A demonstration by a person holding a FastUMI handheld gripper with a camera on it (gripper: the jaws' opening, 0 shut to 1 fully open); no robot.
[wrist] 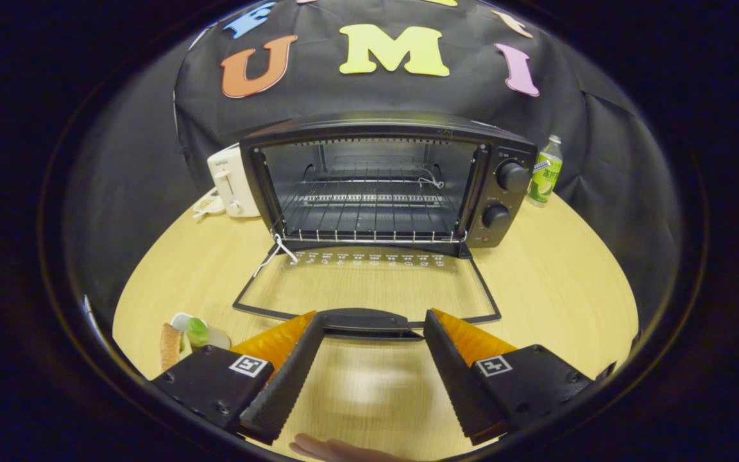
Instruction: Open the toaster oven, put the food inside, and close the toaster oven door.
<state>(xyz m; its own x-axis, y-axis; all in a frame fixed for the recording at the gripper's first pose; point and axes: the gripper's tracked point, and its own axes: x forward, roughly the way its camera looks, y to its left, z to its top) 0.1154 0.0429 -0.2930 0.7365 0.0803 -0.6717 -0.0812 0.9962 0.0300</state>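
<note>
A: What sits on the worktop (555, 282)?

B: A black toaster oven (389, 183) stands at the far side, in front of the booth's dark cloth wall. Its door (369, 285) is fully open, folded down flat onto the wood, with the glass pane facing up. The door's handle (364, 323) lies at the near edge.

A: And inside the oven?

B: A wire rack (369, 215) spans the cavity, with nothing on it. Two knobs (504, 196) sit one above the other on the oven's right panel.

A: Where is the gripper?

B: The gripper (369, 324) is low over the wood, pointing at the oven. Its fingers (292, 372) are spread wide apart and grasp nothing. Their tips reach the door handle, one near each end of it; whether they touch it is unclear.

A: Where is the food?

B: The food (180, 340) rests on a small plate (219, 335) to the left of the fingers, well apart from the oven. It looks like a brownish piece and a green piece.

A: Anything else?

B: A white toaster (231, 179) stands just left of the oven, and a green bottle (545, 172) just right of it. Part of a hand (334, 449) shows below the fingers.
</note>
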